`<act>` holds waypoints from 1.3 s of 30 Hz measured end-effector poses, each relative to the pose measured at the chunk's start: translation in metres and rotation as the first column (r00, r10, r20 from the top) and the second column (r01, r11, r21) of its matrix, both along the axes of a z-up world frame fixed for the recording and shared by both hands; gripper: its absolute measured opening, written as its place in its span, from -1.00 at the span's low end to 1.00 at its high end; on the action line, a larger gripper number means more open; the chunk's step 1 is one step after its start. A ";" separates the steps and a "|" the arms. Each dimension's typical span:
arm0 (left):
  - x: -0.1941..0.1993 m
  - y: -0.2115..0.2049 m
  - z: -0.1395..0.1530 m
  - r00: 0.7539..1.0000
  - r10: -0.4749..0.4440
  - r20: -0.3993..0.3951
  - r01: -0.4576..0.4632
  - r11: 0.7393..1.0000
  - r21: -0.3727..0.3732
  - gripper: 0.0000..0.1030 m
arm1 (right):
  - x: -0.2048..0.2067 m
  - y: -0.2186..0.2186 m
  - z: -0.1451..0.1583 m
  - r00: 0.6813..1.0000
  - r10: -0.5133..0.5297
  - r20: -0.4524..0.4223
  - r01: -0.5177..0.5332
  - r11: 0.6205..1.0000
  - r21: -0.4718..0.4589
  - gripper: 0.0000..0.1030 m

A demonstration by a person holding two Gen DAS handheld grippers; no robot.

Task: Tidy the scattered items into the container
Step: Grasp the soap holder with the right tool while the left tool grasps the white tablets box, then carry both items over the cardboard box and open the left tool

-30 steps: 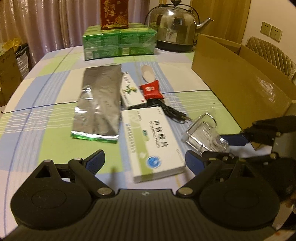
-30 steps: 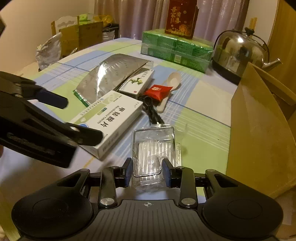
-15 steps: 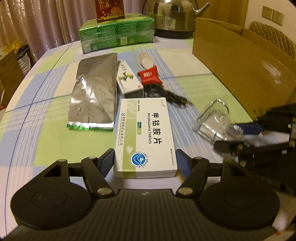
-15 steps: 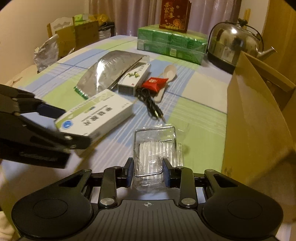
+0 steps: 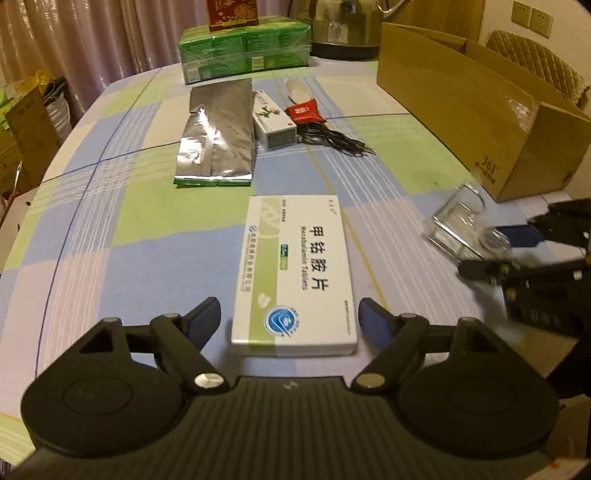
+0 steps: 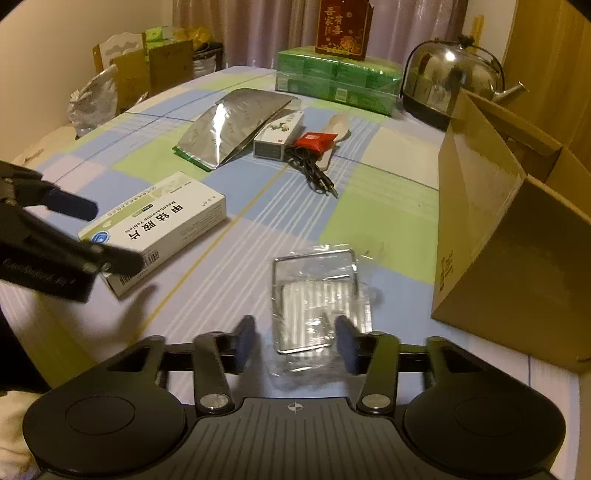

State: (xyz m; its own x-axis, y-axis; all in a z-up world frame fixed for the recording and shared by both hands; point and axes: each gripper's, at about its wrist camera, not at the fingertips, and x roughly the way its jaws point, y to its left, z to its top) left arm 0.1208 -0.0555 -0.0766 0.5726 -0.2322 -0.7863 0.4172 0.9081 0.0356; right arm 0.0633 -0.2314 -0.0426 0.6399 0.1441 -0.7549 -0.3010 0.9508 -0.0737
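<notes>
Tablet box [image 5: 295, 273] between left gripper [image 5: 290, 319] jaws (opening, clear of sides).

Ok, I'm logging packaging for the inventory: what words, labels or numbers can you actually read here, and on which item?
"Mecobalamin Tablets": on the white and green medicine box, beside large Chinese characters "甲钴胺片".
"361": printed on the cardboard box, roughly legible.
"喜": among gold characters on the red carton.
Small medicine box, red packet, green packs: print too small to read.
</notes>
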 end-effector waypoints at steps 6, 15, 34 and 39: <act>0.014 -0.014 -0.001 0.999 -0.024 0.045 0.023 1.000 0.016 0.52 | 0.002 0.000 -0.005 1.000 0.008 0.024 -0.007 0.999 -0.036 0.12; 0.026 -0.020 -0.013 0.998 -0.046 0.044 0.044 0.998 0.043 0.43 | 0.006 -0.010 -0.010 0.998 0.008 0.054 -0.007 1.000 -0.024 0.19; 0.021 -0.014 -0.011 0.999 -0.038 0.032 0.037 0.999 0.021 0.30 | -0.005 -0.014 -0.002 0.998 0.004 0.058 -0.002 0.999 -0.046 -0.44; 0.013 -0.010 -0.004 0.999 -0.036 0.040 0.036 0.999 0.019 0.30 | -0.014 -0.012 0.006 0.997 -0.002 0.073 0.005 0.999 -0.038 -0.45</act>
